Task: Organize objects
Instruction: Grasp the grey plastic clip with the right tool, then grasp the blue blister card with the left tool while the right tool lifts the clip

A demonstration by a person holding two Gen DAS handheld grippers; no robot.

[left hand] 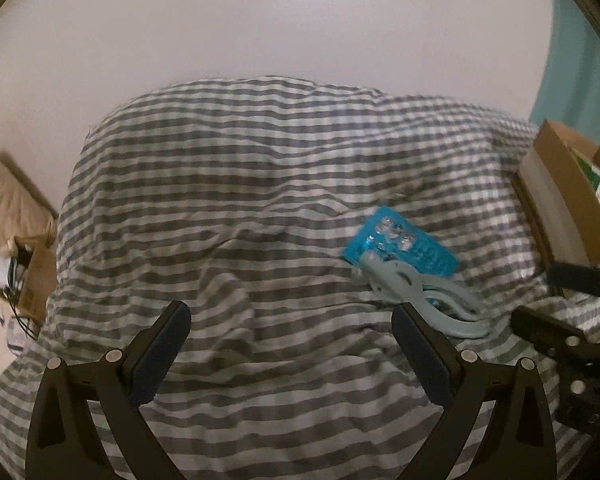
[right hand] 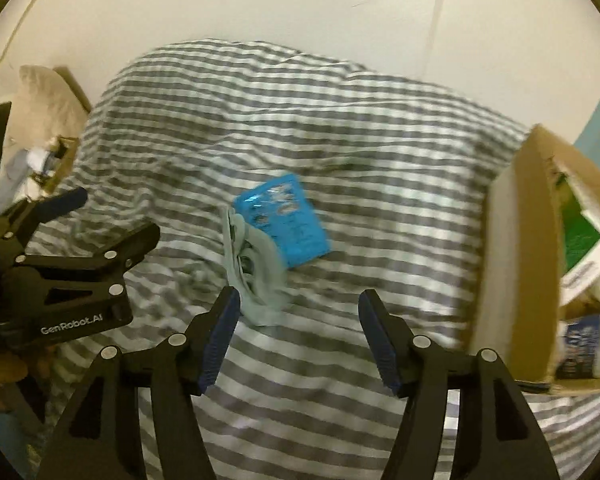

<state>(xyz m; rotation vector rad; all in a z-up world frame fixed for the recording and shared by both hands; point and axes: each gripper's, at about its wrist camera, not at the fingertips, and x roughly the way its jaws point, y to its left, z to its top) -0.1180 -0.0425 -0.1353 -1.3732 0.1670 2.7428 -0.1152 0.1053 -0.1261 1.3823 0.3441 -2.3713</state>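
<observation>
A blue packet (left hand: 400, 245) lies on the grey striped duvet (left hand: 260, 184), with a pale grey-green plastic clip (left hand: 424, 294) lying against its near side. My left gripper (left hand: 292, 316) is open and empty, low over the duvet, left of the clip. In the right wrist view the packet (right hand: 288, 220) and clip (right hand: 256, 268) lie just ahead of my right gripper (right hand: 300, 304), which is open and empty. The left gripper's fingers (right hand: 100, 252) show at the left of that view. The right gripper's fingers (left hand: 556, 332) show at the right of the left wrist view.
An open cardboard box (right hand: 516, 248) with a green-and-white carton and other items stands on the duvet at the right; it also shows in the left wrist view (left hand: 564, 196). Another box with clutter (left hand: 28, 276) sits at the left, beside a beige pillow (right hand: 48, 96). A white wall is behind.
</observation>
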